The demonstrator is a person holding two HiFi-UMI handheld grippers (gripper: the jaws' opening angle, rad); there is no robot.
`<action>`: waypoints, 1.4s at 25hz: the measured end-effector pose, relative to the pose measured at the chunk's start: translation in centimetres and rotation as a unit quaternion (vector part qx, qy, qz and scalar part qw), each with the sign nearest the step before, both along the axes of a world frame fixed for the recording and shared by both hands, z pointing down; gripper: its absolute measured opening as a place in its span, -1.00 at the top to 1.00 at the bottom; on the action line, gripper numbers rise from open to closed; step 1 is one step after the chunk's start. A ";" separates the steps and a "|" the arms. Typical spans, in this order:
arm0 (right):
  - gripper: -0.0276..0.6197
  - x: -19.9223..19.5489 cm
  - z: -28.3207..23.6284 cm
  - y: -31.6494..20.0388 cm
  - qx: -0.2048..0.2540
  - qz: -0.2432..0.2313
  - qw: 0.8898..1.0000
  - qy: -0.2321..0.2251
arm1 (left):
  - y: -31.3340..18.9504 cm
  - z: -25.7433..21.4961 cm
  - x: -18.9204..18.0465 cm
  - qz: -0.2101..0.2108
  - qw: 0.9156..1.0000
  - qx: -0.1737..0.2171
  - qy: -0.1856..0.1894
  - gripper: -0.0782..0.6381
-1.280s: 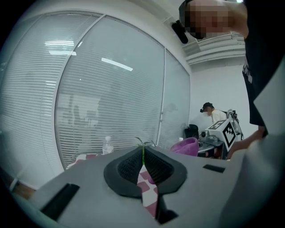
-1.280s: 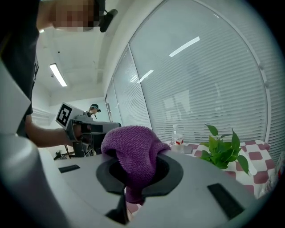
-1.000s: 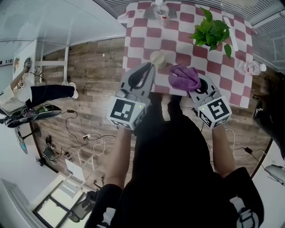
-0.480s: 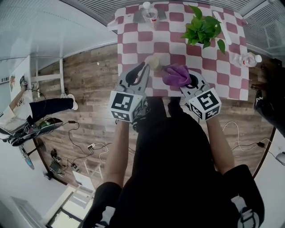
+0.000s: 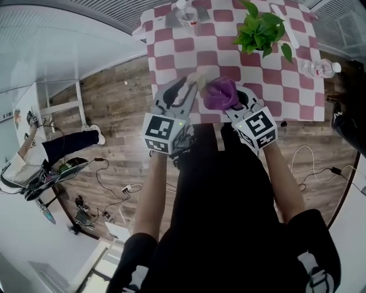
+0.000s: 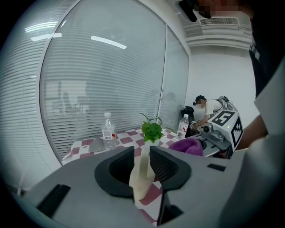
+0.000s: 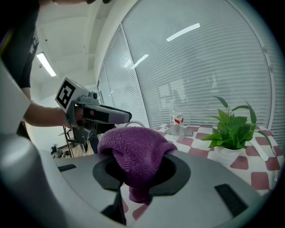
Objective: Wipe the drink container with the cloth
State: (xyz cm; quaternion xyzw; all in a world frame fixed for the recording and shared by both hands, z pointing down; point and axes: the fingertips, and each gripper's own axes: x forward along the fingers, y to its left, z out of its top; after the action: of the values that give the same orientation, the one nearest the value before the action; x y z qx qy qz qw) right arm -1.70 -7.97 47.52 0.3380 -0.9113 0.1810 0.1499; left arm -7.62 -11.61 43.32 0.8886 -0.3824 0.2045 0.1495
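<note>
A cream drink container (image 6: 141, 177) stands between the jaws of my left gripper (image 6: 142, 161), which are opening; the pads still look to touch it. In the head view the container (image 5: 195, 79) pokes out past the left gripper (image 5: 191, 87) over the near edge of the checkered table (image 5: 217, 56). A purple cloth (image 7: 133, 149) hangs bunched in my right gripper (image 7: 139, 174), whose jaws are also opening; it hides the fingertips. The cloth (image 5: 220, 94) lies just right of the container, almost touching it. The right gripper (image 5: 233, 102) sits beside the left one.
On the table stand a potted green plant (image 5: 260, 28), a water bottle (image 5: 184, 12) at the far edge and another bottle (image 5: 320, 67) at the right. A seated person (image 5: 34, 157) and cables (image 5: 123, 186) are on the wooden floor to the left.
Both grippers have drawn closer together, bringing the cloth up beside the container. The table has slid upward in the head view.
</note>
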 end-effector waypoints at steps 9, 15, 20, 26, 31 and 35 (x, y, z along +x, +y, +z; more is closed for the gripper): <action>0.25 -2.0 1.9 -0.1 -0.017 -0.039 0.999 0.025 | -0.5 1.1 0.9 0.029 0.999 -0.009 -0.011 0.51; 0.16 -3.4 1.8 -1.0 -0.003 -0.042 0.999 0.016 | -0.5 1.2 1.2 0.038 0.999 -0.012 -0.004 0.54; 0.12 -4.8 2.1 -1.2 0.001 -0.055 0.998 0.025 | -0.4 1.2 1.0 0.036 0.999 -0.019 0.005 0.54; 0.00 -6.0 2.6 -1.9 0.010 -0.054 0.998 0.037 | -0.3 1.4 0.9 0.031 0.999 -0.025 0.009 0.54; -0.04 -6.4 3.2 -2.6 0.015 -0.052 0.998 0.041 | -0.5 1.2 1.1 0.033 0.999 -0.027 0.016 0.54; -0.04 -6.7 3.9 -3.0 0.019 -0.054 0.997 0.047 | -0.5 1.3 1.1 0.036 0.999 -0.030 0.019 0.55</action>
State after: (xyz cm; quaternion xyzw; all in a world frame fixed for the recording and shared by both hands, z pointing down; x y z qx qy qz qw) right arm -8.39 -10.94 51.38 0.2991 -0.9235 0.1393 0.1956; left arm -6.54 -12.11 44.64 0.9006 -0.3412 0.2041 0.1758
